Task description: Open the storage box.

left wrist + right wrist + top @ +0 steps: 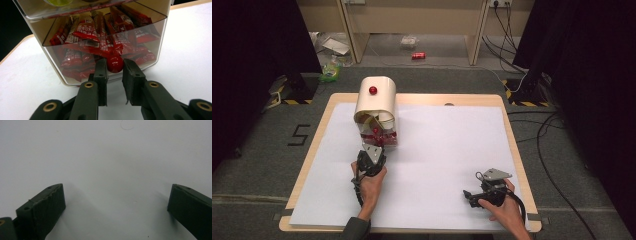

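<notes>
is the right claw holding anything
No, the right claw is wide open over the bare white table sheet, with nothing between its jaws.

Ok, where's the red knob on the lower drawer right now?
In the left gripper view the red knob sits low on the clear drawer front, between the left gripper tips, red packets behind it.

Red knob [115,63], red sachets [86,31] with white print, cream cabinet [376,97], white table sheet [447,150], black jaws.
</notes>
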### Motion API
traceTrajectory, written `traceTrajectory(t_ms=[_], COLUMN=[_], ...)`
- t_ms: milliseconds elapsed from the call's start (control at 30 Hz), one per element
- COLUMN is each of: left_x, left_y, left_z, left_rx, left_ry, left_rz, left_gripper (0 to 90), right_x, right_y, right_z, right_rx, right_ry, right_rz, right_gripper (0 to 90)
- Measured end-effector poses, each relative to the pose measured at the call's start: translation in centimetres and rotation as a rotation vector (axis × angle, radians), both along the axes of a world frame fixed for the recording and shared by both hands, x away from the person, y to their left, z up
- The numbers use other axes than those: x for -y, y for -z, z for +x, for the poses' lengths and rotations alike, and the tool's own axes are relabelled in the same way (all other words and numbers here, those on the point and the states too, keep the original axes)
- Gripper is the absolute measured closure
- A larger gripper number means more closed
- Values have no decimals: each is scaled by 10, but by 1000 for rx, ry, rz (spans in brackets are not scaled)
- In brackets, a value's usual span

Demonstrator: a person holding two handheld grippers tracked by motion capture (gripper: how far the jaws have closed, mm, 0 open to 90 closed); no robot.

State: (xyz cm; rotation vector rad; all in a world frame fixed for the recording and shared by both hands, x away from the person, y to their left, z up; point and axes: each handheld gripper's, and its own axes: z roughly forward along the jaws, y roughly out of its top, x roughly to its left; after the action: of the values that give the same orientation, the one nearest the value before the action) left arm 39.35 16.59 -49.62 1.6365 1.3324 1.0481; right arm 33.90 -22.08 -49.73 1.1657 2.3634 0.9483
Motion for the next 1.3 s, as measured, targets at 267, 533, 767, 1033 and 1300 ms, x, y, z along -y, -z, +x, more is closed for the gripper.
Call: traceTrajectory(t_ms=[267, 533, 767, 1033, 1300], left_x=[0, -2, -2, -4, -5], left_y=[0, 0, -1, -1, 0], left_z=[-9, -20, -29, -35, -42], left_rx=[4, 0, -9, -10, -6], left_ry=[12, 30, 39, 51, 59], left_rz=[13, 9, 1, -15, -17], left_gripper=[733, 733, 732, 732, 731], right_x=[0, 0, 0, 0, 0], right_y=[0, 0, 0, 0, 0], right_z=[0, 0, 0, 0, 0], right_rx=[-2, 0, -1, 0, 1], right_ry=[1, 0, 1, 1, 1], right_rz=[1, 1, 1, 1, 1], right_gripper=[18, 18, 18, 18, 18])
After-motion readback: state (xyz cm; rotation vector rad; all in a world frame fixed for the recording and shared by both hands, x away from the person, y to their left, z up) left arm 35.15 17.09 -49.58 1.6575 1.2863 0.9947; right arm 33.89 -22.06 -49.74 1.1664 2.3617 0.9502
